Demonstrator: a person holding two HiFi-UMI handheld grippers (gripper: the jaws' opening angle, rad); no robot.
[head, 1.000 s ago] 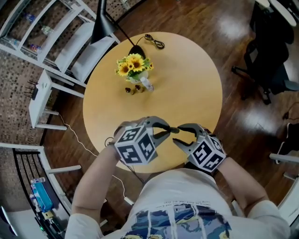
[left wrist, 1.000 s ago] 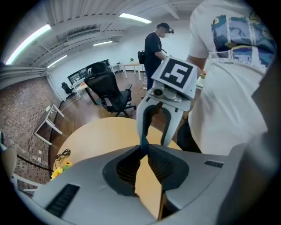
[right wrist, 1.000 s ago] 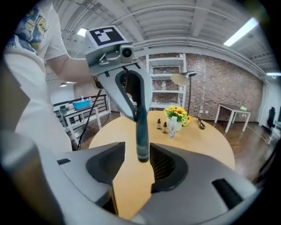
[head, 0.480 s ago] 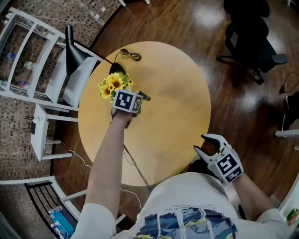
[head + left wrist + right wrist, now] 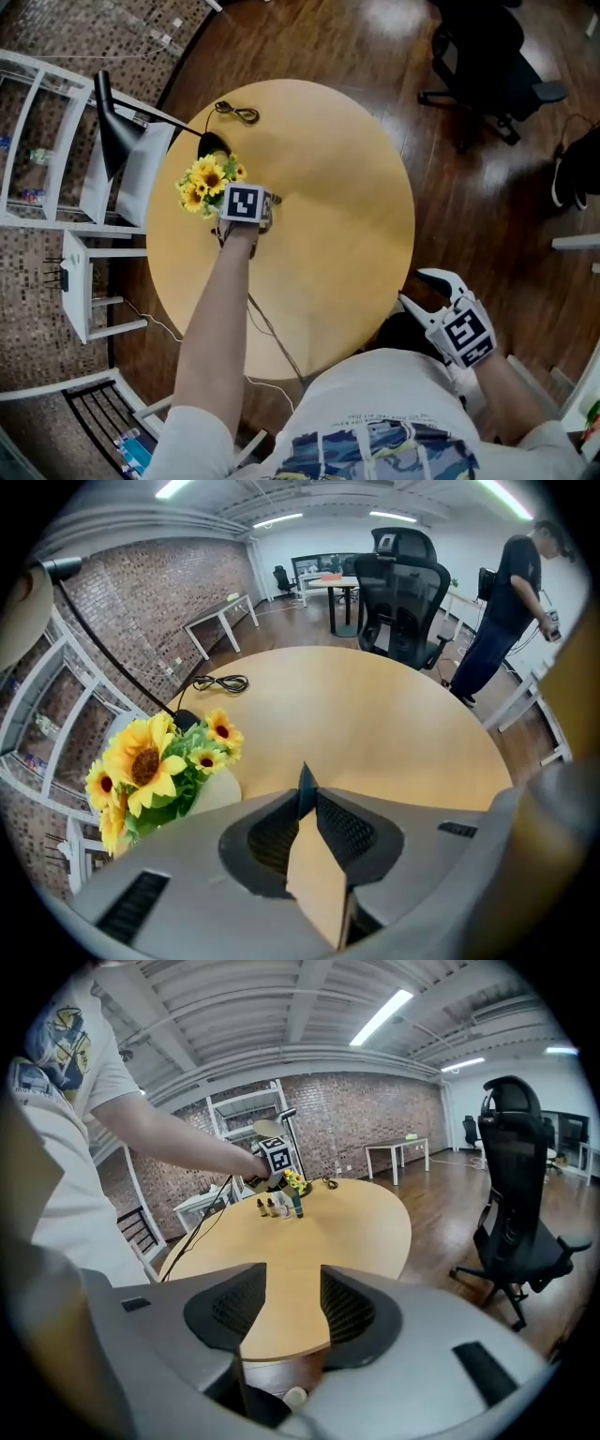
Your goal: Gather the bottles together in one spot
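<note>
The small bottles [image 5: 270,1207] look light, perhaps glass, easy to tip; take one by its middle. The left gripper [image 5: 307,799] is closed on nothing; the right gripper [image 5: 292,1309] is open and empty.

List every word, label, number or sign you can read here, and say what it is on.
No text is readable in any view.
Marker cubes: black-and-white square patterns only, no letters or digits.
Bottles: any labels are too small to read.
Shirt print: a blue graphic, no words legible.
</note>
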